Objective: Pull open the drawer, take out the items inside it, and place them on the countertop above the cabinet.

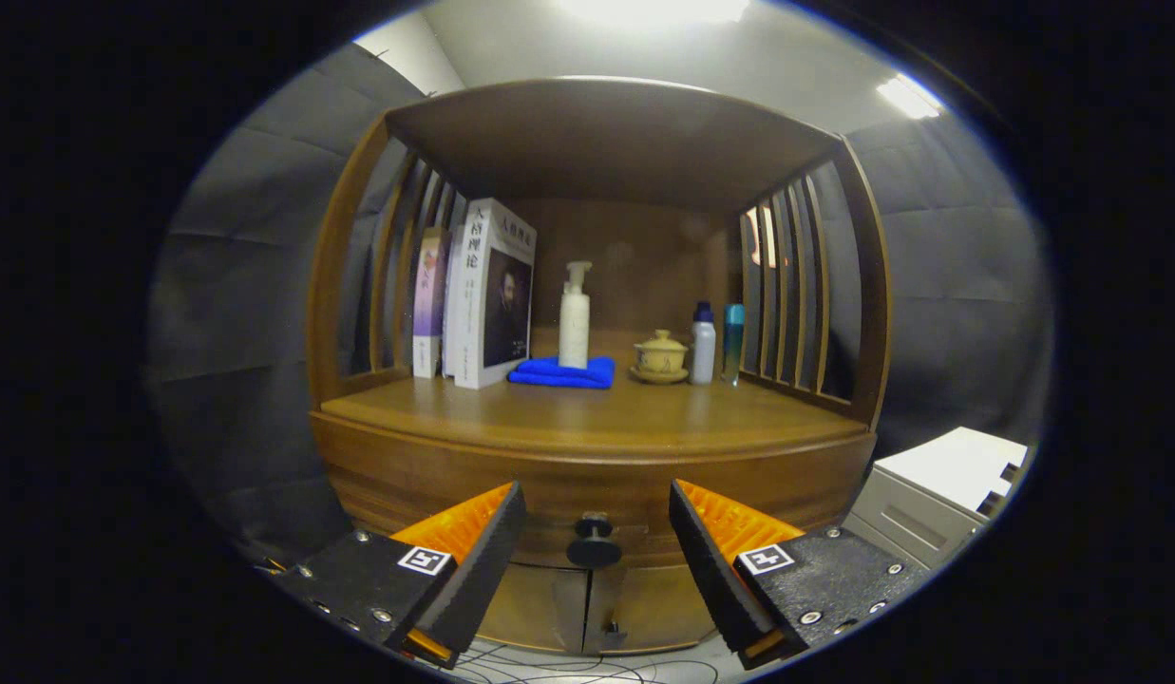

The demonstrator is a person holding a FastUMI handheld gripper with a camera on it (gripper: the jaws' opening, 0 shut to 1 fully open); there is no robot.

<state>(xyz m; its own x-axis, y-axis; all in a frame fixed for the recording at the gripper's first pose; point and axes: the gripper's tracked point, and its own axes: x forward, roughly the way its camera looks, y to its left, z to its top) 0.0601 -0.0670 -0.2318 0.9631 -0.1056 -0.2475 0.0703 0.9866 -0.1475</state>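
— Where's the drawer [587,494]?
— Closed, curved wood; its round dark knob [594,543] sits between the wide-apart gripper [596,518] fingers.
— Above?
— Glossy countertop [587,413]: books [487,294] left, pump bottle [575,318] on blue cloth [563,372], lidded cup [660,356], two bottles [715,342] right.

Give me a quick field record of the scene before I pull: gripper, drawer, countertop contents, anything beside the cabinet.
gripper: open, fingers either side of the knob, not touching
drawer knob: dark, round, between the fingers
drawer: closed
countertop: books left; pump bottle on blue cloth; lidded cup; two small bottles right
beside cabinet: white unit, right
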